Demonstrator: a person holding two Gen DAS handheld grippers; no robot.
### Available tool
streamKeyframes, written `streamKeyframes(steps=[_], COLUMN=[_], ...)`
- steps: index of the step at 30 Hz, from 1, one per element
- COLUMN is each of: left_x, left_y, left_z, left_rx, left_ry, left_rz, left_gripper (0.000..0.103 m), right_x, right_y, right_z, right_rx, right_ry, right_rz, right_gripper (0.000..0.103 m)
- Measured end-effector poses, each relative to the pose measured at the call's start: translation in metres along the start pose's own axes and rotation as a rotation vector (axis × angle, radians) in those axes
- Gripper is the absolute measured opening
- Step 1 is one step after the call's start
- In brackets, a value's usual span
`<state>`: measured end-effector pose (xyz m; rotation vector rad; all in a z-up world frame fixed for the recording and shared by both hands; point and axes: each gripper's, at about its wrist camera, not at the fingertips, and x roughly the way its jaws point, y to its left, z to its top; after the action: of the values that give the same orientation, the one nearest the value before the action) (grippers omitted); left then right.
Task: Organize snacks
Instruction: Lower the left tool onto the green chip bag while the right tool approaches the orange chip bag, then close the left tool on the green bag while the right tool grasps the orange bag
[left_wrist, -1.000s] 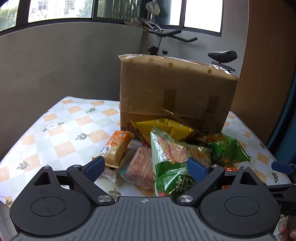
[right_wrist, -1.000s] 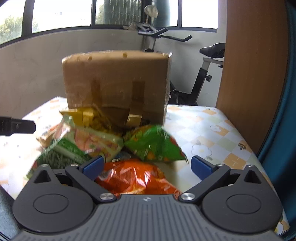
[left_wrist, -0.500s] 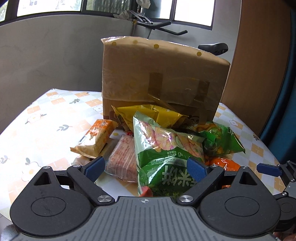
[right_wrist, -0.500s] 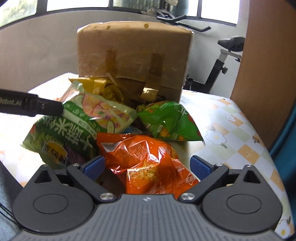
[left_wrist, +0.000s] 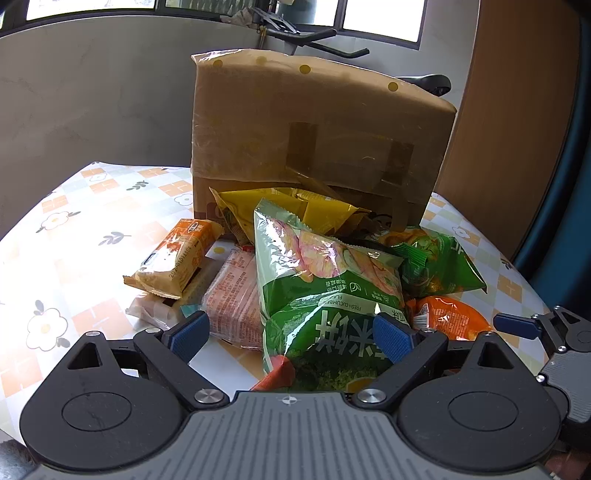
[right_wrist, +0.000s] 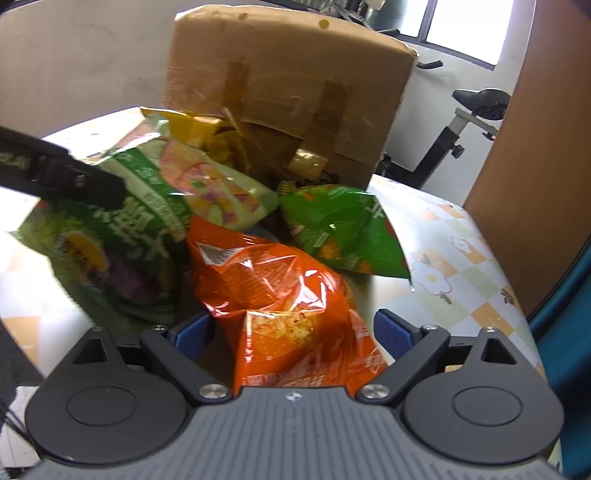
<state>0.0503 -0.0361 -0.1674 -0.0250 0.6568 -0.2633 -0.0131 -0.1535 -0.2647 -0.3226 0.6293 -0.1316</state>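
Left gripper: the left gripper (left_wrist: 291, 334) is spread wide over the near edge of the table, its blue pads either side of the lower end of the green cucumber chip bag (left_wrist: 325, 291); whether the right pad touches the foil cannot be told.
Right gripper: the right gripper (right_wrist: 293, 332) has its jaws closing, with the orange chip bag (right_wrist: 280, 295) lying between them and a gap showing at the right pad.
Other snacks: a small green bag (right_wrist: 343, 229) lies beyond the orange one; a yellow bag (left_wrist: 288, 210) leans at the foot of the cardboard box (left_wrist: 314, 136); an orange cracker pack (left_wrist: 177, 254) and a pink wafer pack (left_wrist: 232, 295) lie left of the pile.
Surface: the table (left_wrist: 92, 221) wears a glossy cloth of orange and pale checks with flowers; the box stands toward its far edge.
Room: grey wall, windows, an exercise bike (right_wrist: 469, 122), a wooden panel.
Textures: crinkled shiny foil; taped, film-wrapped cardboard.
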Motion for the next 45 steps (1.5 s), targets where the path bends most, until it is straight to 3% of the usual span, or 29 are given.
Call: streamKeyframes(steps=[4,10,26,28,30,33,39,45], left_x=[0.004,0.011,0.033,0.031,0.028,0.021,0.006,-0.003], left_y=[0.001,-0.003,-0.005,-0.005,-0.006,-0.009,-0.001,0.000], left_z=[0.000,-0.001,-0.004,-0.004,-0.004,-0.006,-0.015,-0.011], left_rx=[-0.009,-0.002,-0.037,-0.029,-0.005,0.016,-0.046,-0.043], left_ry=[0.002,0.010,0.037,0.029,0.020,0.011,0.000,-0.030], left_rz=[-0.009,-0.019,-0.076,-0.094,-0.130,-0.143,-0.146,-0.134], left_gripper=[0.097,0.097,0.098,0.092,0.074,0.066,0.062,0.060], right_x=[0.008,0.007,0.004,0.003,0.002,0.001,-0.001,-0.006], right_y=[-0.005,-0.005,-0.008,-0.008,-0.009,-0.011,-0.013,-0.016], right_z=[-0.007,-0.014,-0.012,-0.012,-0.011,-0.010,-0.011,-0.008], right_rx=[0.052,0.083,0.111,0.114,0.118,0.126,0.143,0.167], right_ry=[0.001,-0.051,-0.051,-0.053,-0.055,-0.059,-0.062,-0.058], right_rz=[0.024,0.017,0.034,0.033,0.030,0.027,0.037,0.052], right_gripper=[0.087,0.085,0.082,0.082,0.082,0.082,0.081,0.076])
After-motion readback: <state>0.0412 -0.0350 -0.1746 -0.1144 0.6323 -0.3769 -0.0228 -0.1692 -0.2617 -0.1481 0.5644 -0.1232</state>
